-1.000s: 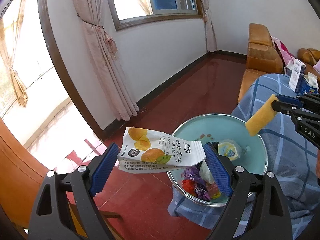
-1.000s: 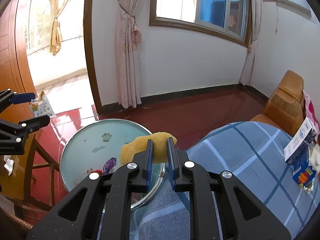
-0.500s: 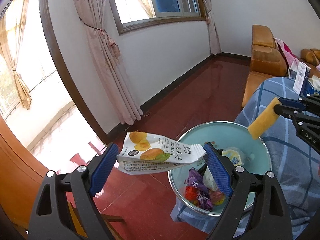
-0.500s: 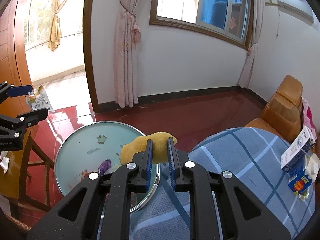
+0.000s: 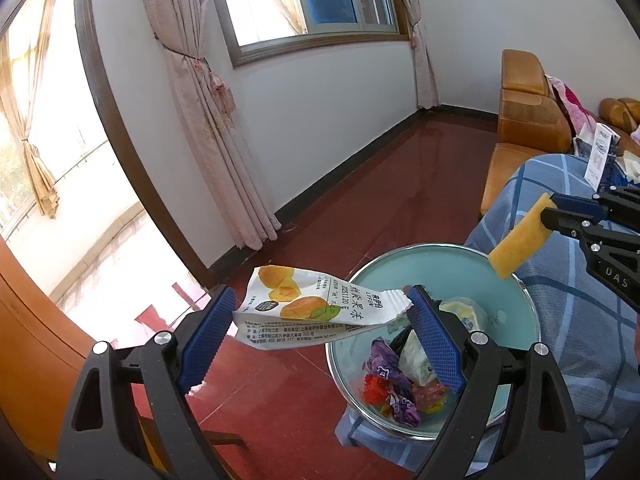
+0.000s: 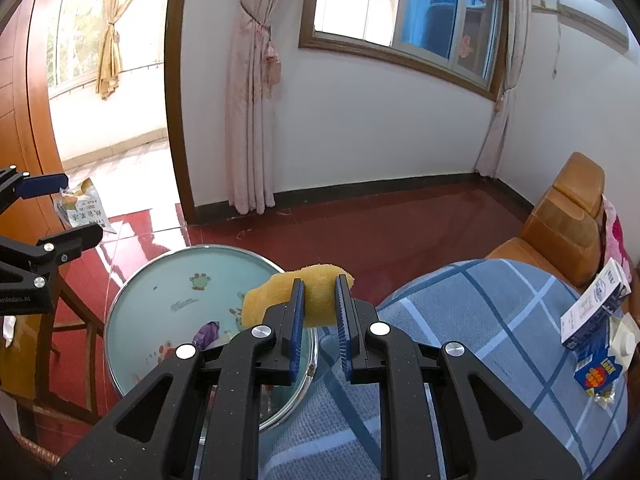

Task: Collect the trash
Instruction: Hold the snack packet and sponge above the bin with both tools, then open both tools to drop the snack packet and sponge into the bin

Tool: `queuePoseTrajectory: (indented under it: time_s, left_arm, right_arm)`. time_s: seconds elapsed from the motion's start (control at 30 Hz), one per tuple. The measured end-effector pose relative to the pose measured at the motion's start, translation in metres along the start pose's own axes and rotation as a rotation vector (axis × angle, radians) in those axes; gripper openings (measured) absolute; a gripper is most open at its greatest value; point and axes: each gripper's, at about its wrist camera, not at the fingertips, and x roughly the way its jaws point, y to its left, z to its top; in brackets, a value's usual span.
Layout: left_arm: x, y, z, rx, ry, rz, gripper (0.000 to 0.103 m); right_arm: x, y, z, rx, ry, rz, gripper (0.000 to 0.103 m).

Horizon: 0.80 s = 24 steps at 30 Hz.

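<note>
My left gripper (image 5: 318, 300) holds its jaws wide, shut on a white snack wrapper (image 5: 316, 308) printed with orange fruit, gripped across its width in the air just left of the basin. The light-blue metal basin (image 5: 440, 264) holds a purple wrapper (image 5: 390, 376) and other crumpled packets. My right gripper (image 6: 319, 300) is shut on a yellow sponge (image 6: 264, 296), which hangs over the basin's near right rim (image 6: 180, 280). In the left wrist view the sponge (image 5: 520, 240) sticks out of the right gripper (image 5: 552, 208) above the basin's far edge. The right wrist view shows the left gripper (image 6: 82, 206) with the wrapper (image 6: 76, 212) at far left.
The basin rests on the edge of a table with a blue plaid cloth (image 6: 460, 340). A milk carton (image 6: 596, 304) and a small blue packet (image 6: 596, 372) lie at its right side. An orange sofa (image 6: 568, 220) stands behind. A wooden chair (image 6: 60, 320) is left of the basin, over red floor.
Both grippers keep their holds on the wrapper and the sponge. The basin sits slightly lower in both views; otherwise nothing has shifted.
</note>
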Motion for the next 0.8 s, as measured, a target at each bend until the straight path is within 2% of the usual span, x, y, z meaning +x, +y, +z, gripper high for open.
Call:
queuePoseTrajectory:
  time_s: [0.33, 0.7, 0.8]
  left_arm:
    - [-0.001, -0.006, -0.001, 0.008, 0.000, -0.016, 0.086]
    - [-0.003, -0.009, 0.002, 0.005, -0.010, -0.031, 0.086]
    - [-0.004, -0.009, 0.002, 0.004, -0.021, -0.035, 0.093]
  right_arm:
    - [-0.003, 0.001, -0.011, 0.003, 0.007, 0.008, 0.016]
    - [-0.007, 0.004, 0.001, -0.003, -0.016, 0.020, 0.016]
    - [-0.007, 0.004, 0.003, 0.001, -0.025, 0.026, 0.017]
